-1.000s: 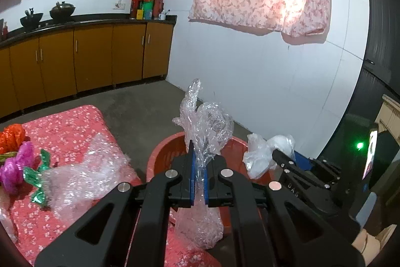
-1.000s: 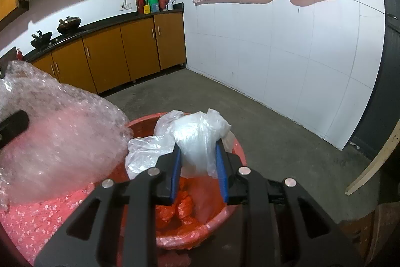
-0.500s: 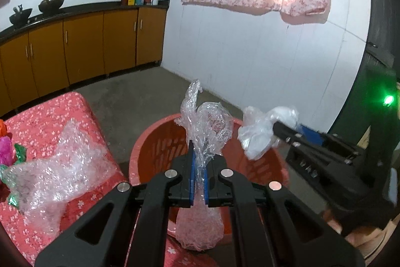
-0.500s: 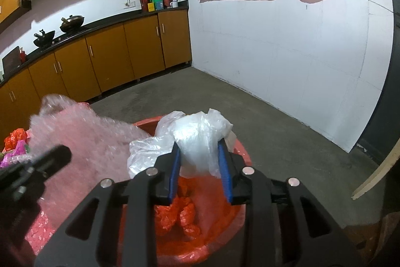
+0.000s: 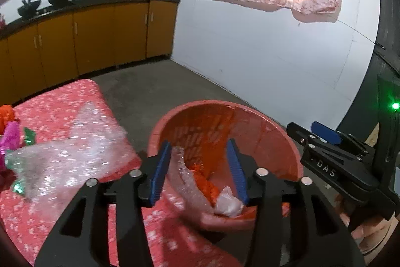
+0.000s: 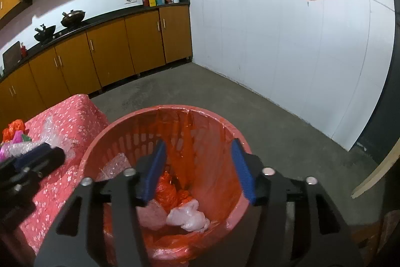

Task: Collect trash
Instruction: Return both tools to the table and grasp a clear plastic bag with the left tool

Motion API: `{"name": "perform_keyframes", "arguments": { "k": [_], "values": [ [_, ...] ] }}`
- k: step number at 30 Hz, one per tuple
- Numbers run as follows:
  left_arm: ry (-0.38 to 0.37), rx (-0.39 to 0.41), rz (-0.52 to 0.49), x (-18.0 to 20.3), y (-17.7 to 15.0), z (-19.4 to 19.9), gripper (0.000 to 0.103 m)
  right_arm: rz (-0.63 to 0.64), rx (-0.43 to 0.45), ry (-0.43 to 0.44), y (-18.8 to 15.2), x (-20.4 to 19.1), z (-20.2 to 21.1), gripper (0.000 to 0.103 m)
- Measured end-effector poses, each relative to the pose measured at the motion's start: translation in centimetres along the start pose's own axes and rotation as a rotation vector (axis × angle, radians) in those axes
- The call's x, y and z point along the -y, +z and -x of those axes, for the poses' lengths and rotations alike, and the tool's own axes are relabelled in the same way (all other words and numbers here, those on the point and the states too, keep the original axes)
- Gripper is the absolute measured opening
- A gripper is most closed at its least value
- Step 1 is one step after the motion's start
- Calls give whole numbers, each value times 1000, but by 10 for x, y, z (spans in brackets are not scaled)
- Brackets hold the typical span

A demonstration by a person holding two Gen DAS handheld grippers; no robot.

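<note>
Blue pads line both tools, and each pair stands wide apart with nothing between them. The left tool (image 5: 198, 167) hangs over the near rim of the red basket (image 5: 287, 134), and just ahead of its fingers a strip of clear crinkled plastic (image 5: 185, 182) lies down the inner wall toward the bottom. The right tool (image 6: 200, 169) hovers above the same basket (image 6: 240, 139), looking straight into it. Below its pads, on the red liner, sit a white plastic bag (image 6: 187, 215), a paler clear wad (image 6: 152, 213) to the left of it, and some crumpled orange-red wrapping (image 6: 170, 189) behind them. A bit of bubble wrap (image 6: 115, 163) leans inside the basket's left wall.

To the left of the left tool, a sheet of bubble wrap (image 5: 67, 154) rests on the worktop with the pink flowered cloth (image 5: 62, 96). Farther left are pink, green and orange scraps (image 5: 12, 134) at the edge of view. The right tool shows off to the left tool's right side. Beyond the basket are bare concrete floor (image 6: 200, 86), brown cabinets (image 6: 112, 54) and a white wall.
</note>
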State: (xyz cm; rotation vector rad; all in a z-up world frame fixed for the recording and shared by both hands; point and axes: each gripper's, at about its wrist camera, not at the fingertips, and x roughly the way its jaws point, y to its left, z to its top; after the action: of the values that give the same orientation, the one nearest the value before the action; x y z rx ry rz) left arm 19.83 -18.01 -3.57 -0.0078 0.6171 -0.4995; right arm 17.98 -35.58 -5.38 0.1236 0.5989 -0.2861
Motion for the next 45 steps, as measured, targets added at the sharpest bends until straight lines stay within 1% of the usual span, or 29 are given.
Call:
{"name": "perform_keyframes", "arguments": {
  "k": [2, 3, 4, 7, 9, 10, 13, 15, 16, 18, 21, 24, 26, 28, 33, 37, 39, 41, 42, 44, 45],
  "values": [
    [30, 21, -5, -6, -2, 13, 55, 12, 12, 2, -2, -4, 4, 74],
    [44, 29, -7, -9, -3, 18, 57, 19, 22, 5, -2, -8, 8, 77],
    [70, 41, -8, -13, -5, 27, 58, 24, 28, 9, -2, -10, 11, 83],
    [152, 74, 9, -34, -10, 55, 67, 35, 40, 38, -3, -26, 20, 92],
    [215, 96, 32, -51, -15, 72, 73, 42, 47, 71, -4, -41, 27, 94],
    [258, 105, 47, -62, -18, 83, 74, 47, 51, 92, -5, -51, 30, 94],
    [401, 125, 73, -96, -31, 112, 82, 58, 53, 155, -9, -79, 38, 95],
    [476, 130, 77, -111, -40, 125, 86, 65, 44, 199, -10, -101, 42, 95],
    [532, 127, 85, -126, -47, 135, 88, 69, 41, 216, -12, -111, 43, 95],
    [604, 119, 104, -148, -57, 147, 89, 85, 30, 246, -15, -136, 45, 95],
    [681, 99, 156, -180, -70, 164, 90, 101, 15, 278, -20, -169, 46, 95],
    [711, 92, 214, -206, -81, 179, 90, 110, 0, 304, -24, -202, 45, 95],
    [725, 92, 229, -219, -87, 184, 92, 114, -5, 311, -26, -220, 43, 95],
    [731, 89, 239, -228, -92, 188, 93, 117, -6, 299, -28, -239, 39, 95],
    [734, 74, 248, -245, -101, 192, 93, 143, -26, 246, -35, -272, 20, 95],
    [725, 73, 271, -258, -105, 194, 93, 180, -52, 206, -41, -290, 3, 95],
    [711, 72, 278, -262, -105, 193, 93, 200, -69, 204, -44, -294, -3, 87],
    [696, 74, 278, -261, -105, 193, 93, 228, -102, 215, -48, -298, -9, 65],
    [687, 75, 277, -261, -105, 191, 93, 231, -125, 242, -48, -298, -12, 60],
    [665, 72, 276, -260, -104, 188, 93, 220, -141, 274, -49, -297, -14, 45],
    [654, 71, 274, -259, -105, 186, 93, 217, -151, 282, -49, -296, -16, 41]
  ]
}}
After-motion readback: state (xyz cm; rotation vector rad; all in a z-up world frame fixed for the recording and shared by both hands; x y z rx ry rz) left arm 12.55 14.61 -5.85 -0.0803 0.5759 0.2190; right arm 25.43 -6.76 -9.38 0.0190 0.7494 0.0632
